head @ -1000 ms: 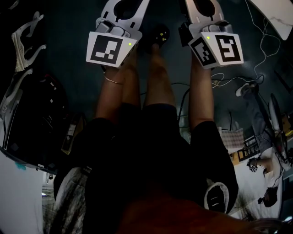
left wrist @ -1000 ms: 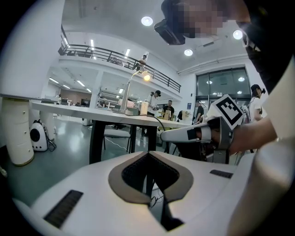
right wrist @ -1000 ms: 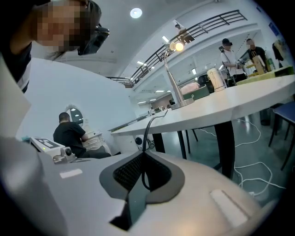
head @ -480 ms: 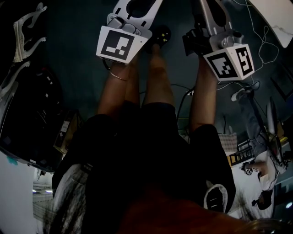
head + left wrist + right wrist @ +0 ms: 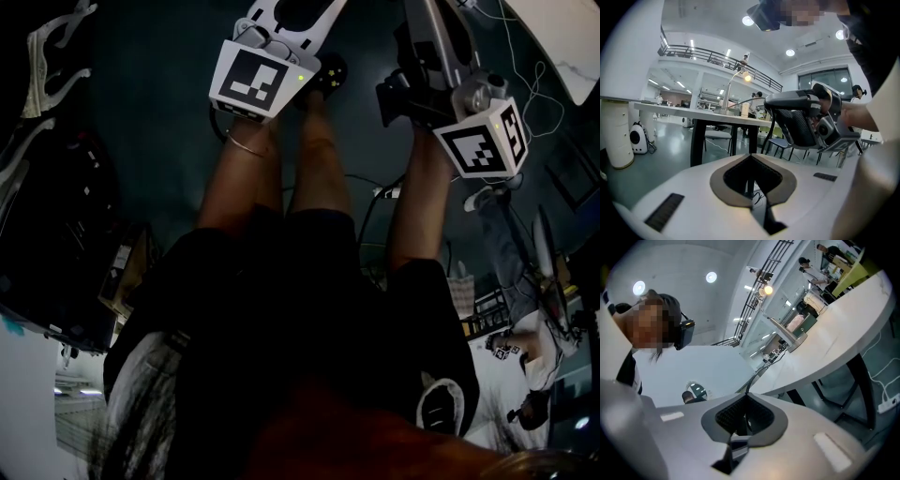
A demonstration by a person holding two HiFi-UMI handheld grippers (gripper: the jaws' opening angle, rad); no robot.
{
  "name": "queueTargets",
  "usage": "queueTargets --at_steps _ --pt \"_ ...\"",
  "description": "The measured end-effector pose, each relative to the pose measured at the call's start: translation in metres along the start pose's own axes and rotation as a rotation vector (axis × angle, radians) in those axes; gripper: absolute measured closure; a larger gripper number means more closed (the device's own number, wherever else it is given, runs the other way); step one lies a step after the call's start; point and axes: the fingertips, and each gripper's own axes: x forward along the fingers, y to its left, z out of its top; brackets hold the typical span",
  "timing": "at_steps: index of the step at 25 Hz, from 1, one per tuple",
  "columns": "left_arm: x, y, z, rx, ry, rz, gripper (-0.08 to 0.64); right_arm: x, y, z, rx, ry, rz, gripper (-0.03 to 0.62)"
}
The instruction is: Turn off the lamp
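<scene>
- Lamp, glowing at upper centre, is looking light, stiff and tippy; pressing its switch gently is probably suiting it better than gripping.
- Left gripper and right gripper are both sitting closed, holding nothing.

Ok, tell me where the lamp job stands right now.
Done: nothing visible, since the desk lamp on the white table is glowing. In hand: nothing. The left gripper and right gripper are both shut, empty, and apart from the lamp. Left: reach the lamp, find its switch, which I cannot make out, and switch it off.
</scene>
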Motion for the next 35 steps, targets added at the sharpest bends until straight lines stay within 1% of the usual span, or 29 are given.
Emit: queueTargets --at_steps 4,11,14,19,22,24,25,30,35 --pt "0.006 -0.002 -0.008 0.006 0.038 -0.004 0.552 -0.003 0.002 0.003 0.068 -0.029 0.025 0.584" --pt "0.022 -0.011 -0.021 0.047 0.093 -0.053 0.551 -0.002 0.006 0.006 0.119 -0.047 0.058 0.584" --pt "0.027 -0.014 -0.022 0.064 0.1 -0.077 0.551 -0.001 0.008 0.005 0.138 -0.048 0.064 0.584" --pt "0.036 -0.02 -0.023 0.092 0.1 -0.112 0.551 -0.003 0.009 0.007 0.152 -0.052 0.07 0.584" --pt "0.041 -0.022 -0.023 0.085 0.097 -0.128 0.547 -0.002 0.01 0.007 0.156 -0.052 0.079 0.584" --pt "0.045 -0.024 -0.024 0.079 0.097 -0.143 0.495 -0.002 0.011 0.007 0.159 -0.052 0.082 0.584" --pt "0.047 -0.025 -0.025 0.086 0.101 -0.148 0.492 -0.002 0.011 0.007 0.16 -0.052 0.082 0.584" --pt "0.057 -0.027 -0.031 0.136 0.121 -0.163 0.492 -0.002 0.011 0.007 0.165 -0.053 0.086 0.584" --pt "0.067 -0.03 -0.034 0.138 0.118 -0.171 0.494 -0.002 0.01 0.007 0.163 -0.054 0.086 0.584"
